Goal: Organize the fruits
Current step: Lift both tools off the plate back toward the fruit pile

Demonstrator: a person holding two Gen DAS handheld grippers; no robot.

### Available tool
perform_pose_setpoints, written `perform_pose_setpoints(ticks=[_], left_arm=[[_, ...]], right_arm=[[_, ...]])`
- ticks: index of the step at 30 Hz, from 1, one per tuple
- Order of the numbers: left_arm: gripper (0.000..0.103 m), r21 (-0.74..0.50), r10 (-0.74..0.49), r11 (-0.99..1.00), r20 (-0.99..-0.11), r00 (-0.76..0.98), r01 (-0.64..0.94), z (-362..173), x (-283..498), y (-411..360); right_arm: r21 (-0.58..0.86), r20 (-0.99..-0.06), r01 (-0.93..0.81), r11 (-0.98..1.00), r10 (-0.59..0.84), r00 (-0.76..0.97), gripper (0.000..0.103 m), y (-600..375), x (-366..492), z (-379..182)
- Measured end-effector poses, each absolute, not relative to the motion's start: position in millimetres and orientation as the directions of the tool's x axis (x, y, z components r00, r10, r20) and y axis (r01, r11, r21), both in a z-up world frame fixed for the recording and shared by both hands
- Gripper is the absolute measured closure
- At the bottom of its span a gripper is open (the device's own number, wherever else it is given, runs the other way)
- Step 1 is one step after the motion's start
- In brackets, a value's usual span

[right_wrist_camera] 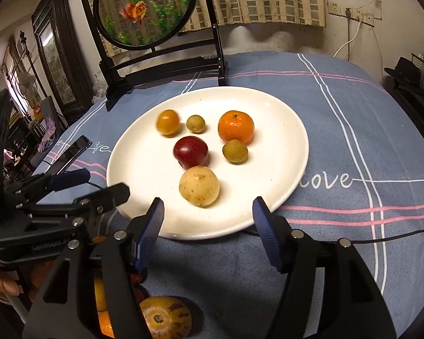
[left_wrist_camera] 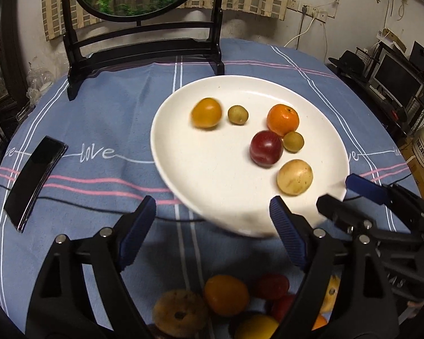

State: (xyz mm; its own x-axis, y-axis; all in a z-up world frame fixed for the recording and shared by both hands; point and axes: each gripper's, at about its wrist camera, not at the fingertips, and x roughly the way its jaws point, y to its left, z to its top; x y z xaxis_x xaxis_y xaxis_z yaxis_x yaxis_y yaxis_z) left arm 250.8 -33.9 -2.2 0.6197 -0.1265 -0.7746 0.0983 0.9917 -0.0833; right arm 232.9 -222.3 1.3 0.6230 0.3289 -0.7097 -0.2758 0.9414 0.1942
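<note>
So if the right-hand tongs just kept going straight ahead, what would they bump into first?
Most likely the pale yellow round fruit on the white round plate, which lies straight ahead of the open right tongs. They might cross the plate's near rim first; depth is hard to judge.

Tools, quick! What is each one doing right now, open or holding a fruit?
Left tool: open, holding nothing, above the near rim of the white plate.
Right tool: open, holding nothing, just short of the pale yellow fruit.

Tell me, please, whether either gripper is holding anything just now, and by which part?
Nothing is held. The left gripper and the right gripper both stand open and empty near the round white ceramic plate.
</note>
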Motion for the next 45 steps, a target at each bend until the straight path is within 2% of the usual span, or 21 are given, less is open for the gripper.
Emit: perform_pose_setpoints(ticks=[6, 8, 16, 25, 38, 45], left_arm=[[0.018, -0.029, -0.072, 0.997, -0.769, 0.635, 0.078, 5.8, 225.8, -24.6], [0.008, -0.010, -0.056, 0.997, -0.763, 0.644, 0.075, 9.5, 214.1, -20.0], [0.008, 0.009, -0.017, 0.999, -0.764, 0.645, 0.037, 5.1, 165.6, 7.9], [0.008, -0.004, 0.006, 1.000, -0.771, 0.637, -0.014, -3.0, 124.2, 37.3], [0.008, 0.008, 0.023, 1.000, -0.797, 0.603, -0.029, -19.1, 95.4, 51.4], [0.008, 0.017, 0.030, 0.999, -0.812, 0.583, -0.028, -31.6, 97.2, 50.6]], right_arm=[[0.183, -0.689, -0.303, 0.935, 0.342, 0.639, 0.038, -221.0, 213.7, 10.7], [0.182, -0.680, -0.312, 0.932, 0.349, 0.645, 0.034, -221.3, 199.8, 13.3], [0.152, -0.662, -0.311, 0.938, 0.331, 0.672, 0.033, -237.2, 129.5, 18.7], [0.145, -0.690, -0.316, 0.938, 0.325, 0.647, 0.033, -237.5, 79.6, 9.6], [0.096, -0.747, -0.390, 0.916, 0.326, 0.580, 0.033, -216.8, 53.3, -10.2], [0.091, -0.770, -0.365, 0.927, 0.298, 0.565, 0.033, -219.5, 56.9, -18.9]])
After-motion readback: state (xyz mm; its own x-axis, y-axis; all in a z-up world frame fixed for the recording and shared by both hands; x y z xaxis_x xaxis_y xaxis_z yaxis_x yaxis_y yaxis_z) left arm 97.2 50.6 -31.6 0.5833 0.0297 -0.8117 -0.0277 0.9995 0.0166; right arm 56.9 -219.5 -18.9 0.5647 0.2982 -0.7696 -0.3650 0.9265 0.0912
